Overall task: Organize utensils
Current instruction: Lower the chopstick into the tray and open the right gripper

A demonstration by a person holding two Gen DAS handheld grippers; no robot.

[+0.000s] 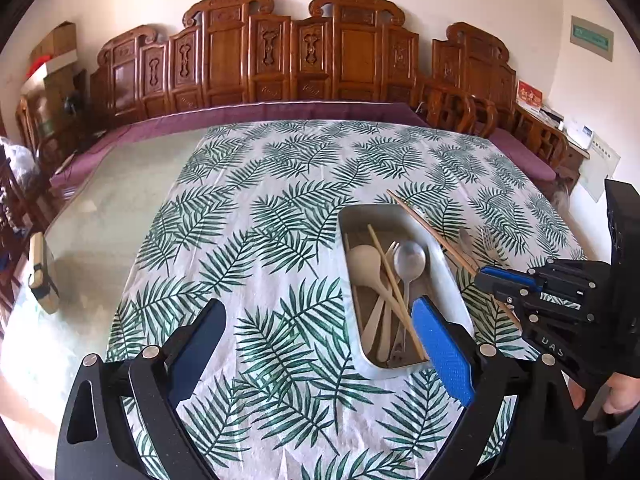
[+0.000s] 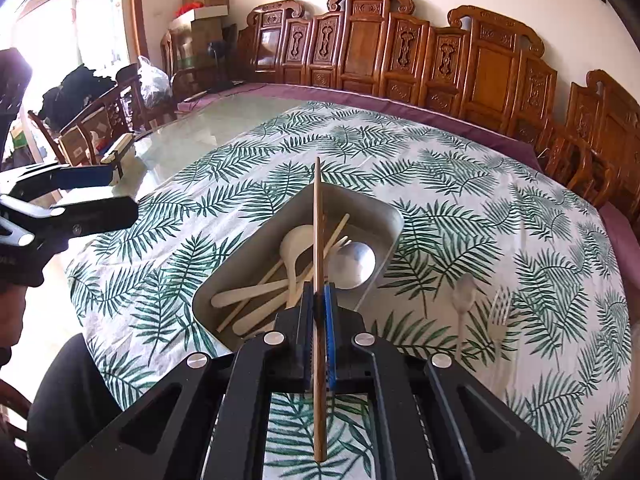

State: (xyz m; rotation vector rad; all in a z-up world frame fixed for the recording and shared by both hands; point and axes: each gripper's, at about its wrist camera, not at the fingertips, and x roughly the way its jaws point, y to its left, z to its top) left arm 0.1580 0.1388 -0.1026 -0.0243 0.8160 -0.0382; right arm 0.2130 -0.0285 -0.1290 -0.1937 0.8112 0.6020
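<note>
Right wrist view shows the right gripper (image 2: 319, 300) clamped tight on a single wooden chopstick (image 2: 318, 216), which is held lengthwise over the metal tray (image 2: 390, 216) with its far tip reaching past the tray's far rim. Inside the tray a cream plastic spoon (image 2: 294, 244), a steel spoon (image 2: 356, 262), another chopstick (image 2: 276, 270) and further cream-coloured utensils are already gathered, so most of the sorting can be judged done. Two pieces are left out on the leaf-patterned tablecloth (image 2: 460, 168), just beside the tray: a clear plastic spoon (image 2: 462, 300) and a clear plastic fork (image 2: 500, 312), lying side by side. From the left wrist view the left gripper (image 1: 316, 344) is seen with its fingers spread wide and nothing between them, hanging above the cloth at the tray's near corner; no utensil is touched by it. The held chopstick has not yet been laid down. What remains, as far as can be judged, is that placement and then the collection of the two clear pieces.
</note>
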